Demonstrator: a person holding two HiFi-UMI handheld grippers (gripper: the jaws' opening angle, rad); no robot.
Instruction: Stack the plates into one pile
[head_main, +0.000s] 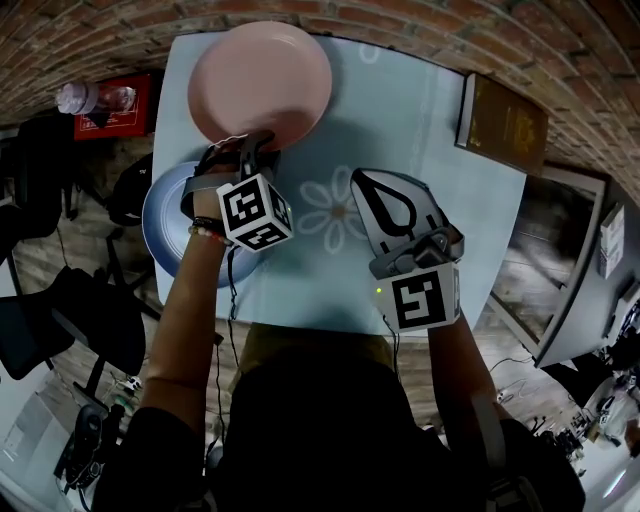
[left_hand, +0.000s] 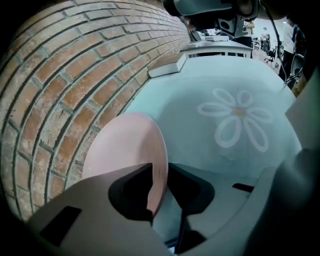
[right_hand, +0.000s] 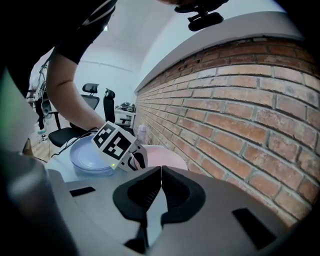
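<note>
A pink plate (head_main: 260, 80) lies at the table's far left by the brick wall. My left gripper (head_main: 255, 143) is shut on its near rim; in the left gripper view the rim (left_hand: 157, 165) runs between the two jaws (left_hand: 159, 187) and the plate looks tilted. A blue plate (head_main: 165, 215) sits at the table's left edge, just left of that hand, also seen as a blue plate (right_hand: 92, 152) in the right gripper view. My right gripper (head_main: 385, 200) hovers over the right half of the table, its jaws (right_hand: 161, 172) shut with nothing in them.
The light blue table (head_main: 430, 130) has a flower print (head_main: 330, 210) between the grippers. A brown book (head_main: 502, 122) lies at the far right corner. A bottle (head_main: 85, 98) and red box (head_main: 125, 110) stand off the table's left, with office chairs (head_main: 60, 320) below.
</note>
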